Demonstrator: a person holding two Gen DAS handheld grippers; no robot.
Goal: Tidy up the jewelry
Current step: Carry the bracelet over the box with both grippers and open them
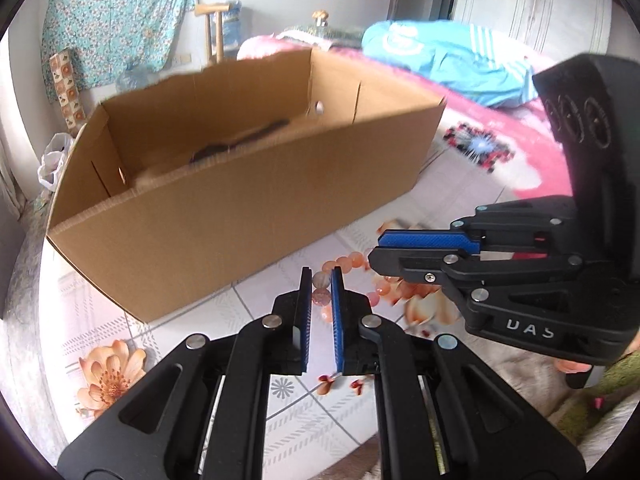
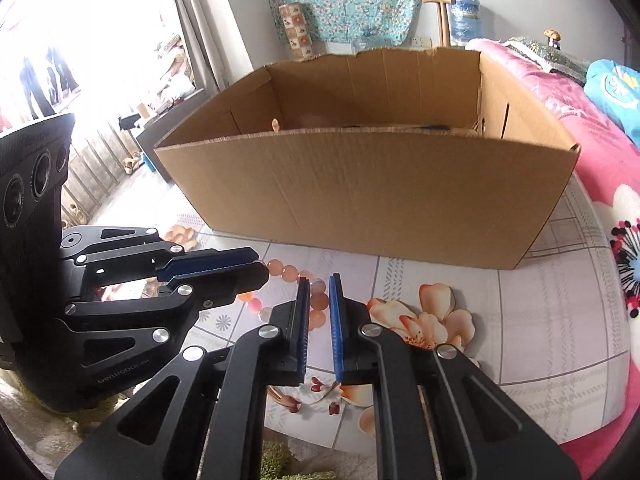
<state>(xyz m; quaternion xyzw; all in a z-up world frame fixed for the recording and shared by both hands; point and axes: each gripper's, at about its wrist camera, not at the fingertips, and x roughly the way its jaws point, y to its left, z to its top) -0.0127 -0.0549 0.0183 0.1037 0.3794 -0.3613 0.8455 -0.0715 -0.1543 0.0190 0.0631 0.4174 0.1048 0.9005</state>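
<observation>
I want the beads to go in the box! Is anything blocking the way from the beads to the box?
Only the brown cardboard box's own tall front wall: the peach round-bead bracelet lies on the floral tablecloth before it, so it must go over the rim. Both left tongs and right tongs grip beads.

**Bracelet between two grippers, box behind**

A bead bracelet (image 1: 352, 280) is laid on the tablecloth (image 1: 280, 408), just in front of the cardboard box (image 1: 224, 216). The left gripper (image 1: 321, 280) is placed at one side of the loop, with beads between its fingers; the right gripper (image 2: 319, 286) is set likewise at the opposite side. A dark object (image 1: 240, 138) is seen inside the box.
</observation>
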